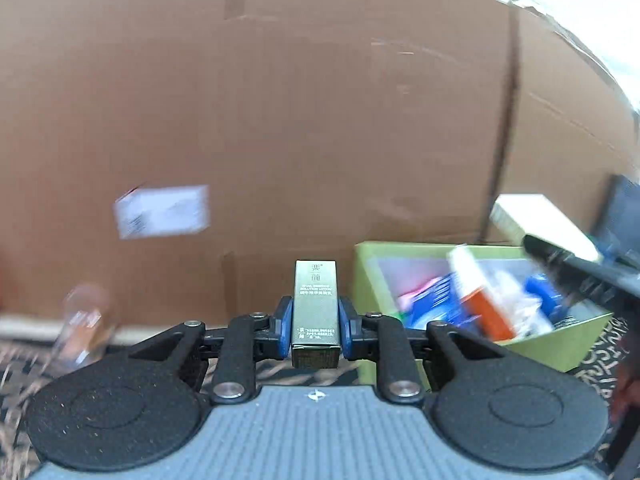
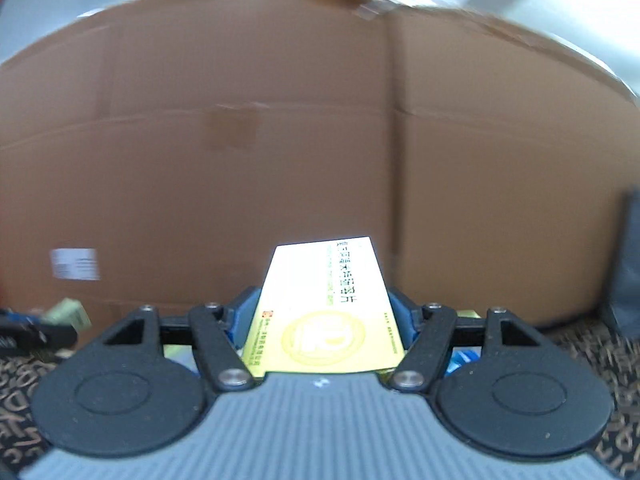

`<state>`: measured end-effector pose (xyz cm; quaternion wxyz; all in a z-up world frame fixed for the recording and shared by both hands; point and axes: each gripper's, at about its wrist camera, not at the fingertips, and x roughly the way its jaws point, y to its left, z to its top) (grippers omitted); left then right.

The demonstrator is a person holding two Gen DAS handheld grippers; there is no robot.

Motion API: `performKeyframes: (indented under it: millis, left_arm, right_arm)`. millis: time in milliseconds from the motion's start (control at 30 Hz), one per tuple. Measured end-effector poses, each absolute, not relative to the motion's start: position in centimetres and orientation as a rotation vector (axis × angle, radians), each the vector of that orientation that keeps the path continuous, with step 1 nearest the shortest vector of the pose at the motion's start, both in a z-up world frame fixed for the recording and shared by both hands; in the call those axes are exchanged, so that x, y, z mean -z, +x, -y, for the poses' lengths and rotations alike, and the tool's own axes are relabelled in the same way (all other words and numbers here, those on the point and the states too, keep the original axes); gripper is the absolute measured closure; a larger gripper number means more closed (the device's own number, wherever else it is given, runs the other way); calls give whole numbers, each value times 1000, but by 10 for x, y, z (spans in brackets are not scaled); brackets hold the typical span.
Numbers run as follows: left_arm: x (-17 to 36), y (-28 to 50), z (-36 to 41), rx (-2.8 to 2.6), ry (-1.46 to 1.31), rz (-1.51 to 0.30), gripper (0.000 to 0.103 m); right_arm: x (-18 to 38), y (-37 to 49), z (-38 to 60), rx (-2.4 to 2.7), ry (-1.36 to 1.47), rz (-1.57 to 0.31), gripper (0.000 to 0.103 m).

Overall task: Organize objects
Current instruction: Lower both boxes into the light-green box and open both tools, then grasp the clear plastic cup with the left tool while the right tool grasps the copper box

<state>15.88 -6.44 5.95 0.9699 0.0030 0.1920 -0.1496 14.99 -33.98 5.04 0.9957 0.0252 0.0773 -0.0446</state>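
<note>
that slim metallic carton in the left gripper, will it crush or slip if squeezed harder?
Probably somewhat crushable: the metallic carton looks like thin printed card. Its glossy faces may slip, though the left gripper grips it on both sides with blue pads. Tall and narrow, it could tip if set down upright.

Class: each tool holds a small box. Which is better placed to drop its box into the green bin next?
Probably right: in the left view the right tool with its yellow-white box is by the green bin; the left tool, gripping the silver box, sits beside it.
</note>
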Motion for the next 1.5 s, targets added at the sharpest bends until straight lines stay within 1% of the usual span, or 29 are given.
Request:
performKeyframes:
  millis: [133, 267, 300, 333, 367, 467, 567, 600, 667, 733, 767, 800, 833, 867, 900, 933, 967, 1167, 1233, 1367, 1500]
  left_arm:
    - [-72, 176, 106, 354, 59, -392, 80]
    - [-71, 194, 133, 384, 60, -416, 80]
    - [-70, 199, 139, 392, 64, -425, 80]
    - [-68, 203, 145, 397, 67, -437, 80]
    - [-66, 207, 149, 401, 69, -450, 80]
    - [-61, 220, 154, 392, 46, -488, 80]
    - [-55, 226, 157, 381, 29, -509, 80]
    - [-53, 227, 158, 381, 33, -507, 80]
    - [-49, 226, 163, 384, 49, -506, 80]
    - [-46, 225, 166, 391, 44, -496, 79]
    - [-46, 224, 167, 396, 39, -490, 66]
    - [-47, 224, 166, 400, 31, -488, 36]
    - [-47, 221, 165, 377, 17, -468, 23]
    - [-48, 218, 163, 351, 3, -432, 8]
    - [-49, 213, 160, 338, -6, -395, 6]
    - [-50, 210, 159, 342, -3, -376, 6]
    - [-50, 209, 158, 352, 6, -378, 6]
    - [-45, 201, 151, 321, 68, -384, 6]
    - [-43, 198, 143, 310, 86, -382, 6]
    - [-42, 195, 111, 254, 82, -370, 6]
    - [-42, 184, 66, 159, 56, -353, 6]
  right_arm:
    - [-37, 162, 373, 166, 133, -184, 36]
    - [-25, 175, 386, 131, 206, -229, 35]
    - [-21, 181, 384, 113, 198, -265, 34]
    - [-19, 185, 382, 104, 189, -296, 28]
    - [-17, 187, 380, 115, 179, -310, 26]
    - [-24, 176, 378, 163, 140, -269, 26]
    - [-34, 162, 386, 215, 167, -210, 26]
    - [-36, 161, 390, 215, 186, -205, 27]
    - [-37, 161, 395, 208, 211, -217, 41]
    - [-34, 165, 397, 199, 212, -247, 42]
    - [-32, 169, 398, 198, 210, -257, 43]
    - [-31, 171, 397, 201, 203, -266, 43]
    - [-31, 172, 397, 204, 199, -269, 42]
    - [-30, 172, 396, 210, 198, -264, 40]
    - [-30, 172, 396, 217, 196, -261, 36]
    - [-30, 172, 397, 226, 195, -255, 26]
    - [-28, 170, 395, 237, 192, -247, 18]
    - [-27, 164, 394, 254, 188, -245, 13]
    - [-27, 165, 392, 255, 183, -244, 10]
    - [-31, 160, 383, 234, 170, -212, 5]
    - [-38, 149, 365, 176, 146, -129, 0]
